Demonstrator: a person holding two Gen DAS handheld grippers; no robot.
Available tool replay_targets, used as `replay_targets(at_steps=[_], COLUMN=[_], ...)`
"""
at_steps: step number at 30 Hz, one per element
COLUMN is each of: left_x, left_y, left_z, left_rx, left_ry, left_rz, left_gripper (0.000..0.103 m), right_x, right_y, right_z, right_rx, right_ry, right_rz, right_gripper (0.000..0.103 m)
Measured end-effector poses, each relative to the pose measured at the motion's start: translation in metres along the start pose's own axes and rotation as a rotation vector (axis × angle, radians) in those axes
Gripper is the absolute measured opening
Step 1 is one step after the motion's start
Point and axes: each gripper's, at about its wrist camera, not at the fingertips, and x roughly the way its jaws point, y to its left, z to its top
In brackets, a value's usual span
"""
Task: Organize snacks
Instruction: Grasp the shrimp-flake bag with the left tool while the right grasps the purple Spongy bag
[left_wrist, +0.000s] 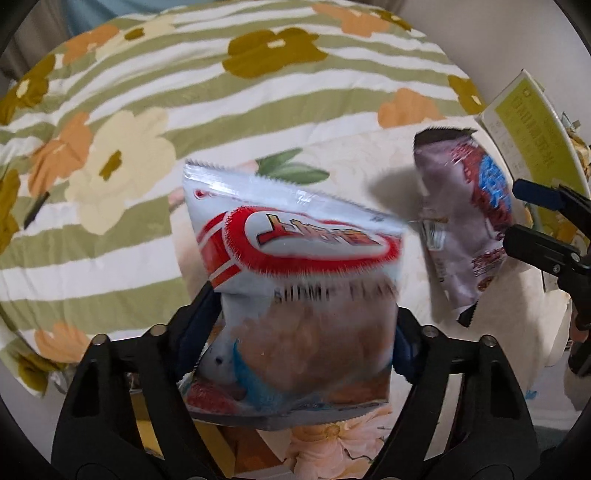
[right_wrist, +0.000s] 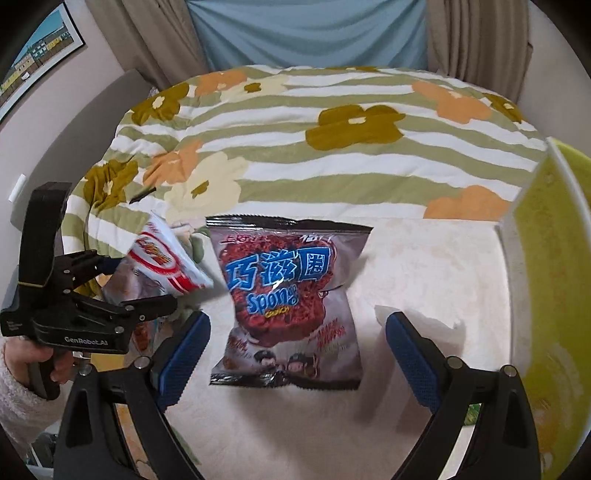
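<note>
Now my left gripper (left_wrist: 306, 325) clamps the white snack bag (left_wrist: 295, 258); my right gripper (right_wrist: 295, 354) gapes around the dark snack bag (right_wrist: 288, 306).

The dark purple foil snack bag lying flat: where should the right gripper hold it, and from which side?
Grip the dark purple foil snack bag across its long side edges, coming from above. It lies flat between the open right gripper, puffy middle, thin edges.
</note>
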Motion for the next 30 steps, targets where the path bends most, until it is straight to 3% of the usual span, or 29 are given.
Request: replay_targets(at_steps=[9, 22, 24, 26, 28, 30], left_x=[-0.001, -0.031, -0.037, -0.042, -0.046, -0.051], left_y=[-0.001, -0.006, -0.007, -0.009, -0.01, -0.011], left_z=[-0.003, -0.021, -0.024, -0.027, -0.03, -0.033], left_rx=[-0.035, -0.094, -0.104, -0.109, -0.128, -0.138], left_ry=[-0.02, -0.069, -0.08, -0.093, -0.105, -0.116], left_rz=[0.004, 0.002, 0.023, 0.059, 0.041, 0.032], left_gripper=[0.067, 0.066, 0.066, 0.066, 0.066, 0.066], right_x=[0.022, 0.042, 0.046, 0.051, 0.052, 0.05], right_y=[-0.005, 0.003, 0.005, 0.007, 0.009, 0.01], right_z=[0.002, 0.011, 0.012, 0.013, 0.012, 0.011], right_rx=[-0.024, -0.066, -0.076, -0.076, -0.08, -0.08], right_ry=[0.031, 0.079, 0.088, 0.104, 0.099, 0.097], right_rz=[0.004, 0.003, -0.001, 0.006, -0.008, -0.013], right_gripper=[0.095, 0.094, 0.082, 0.077, 0.072, 0.06])
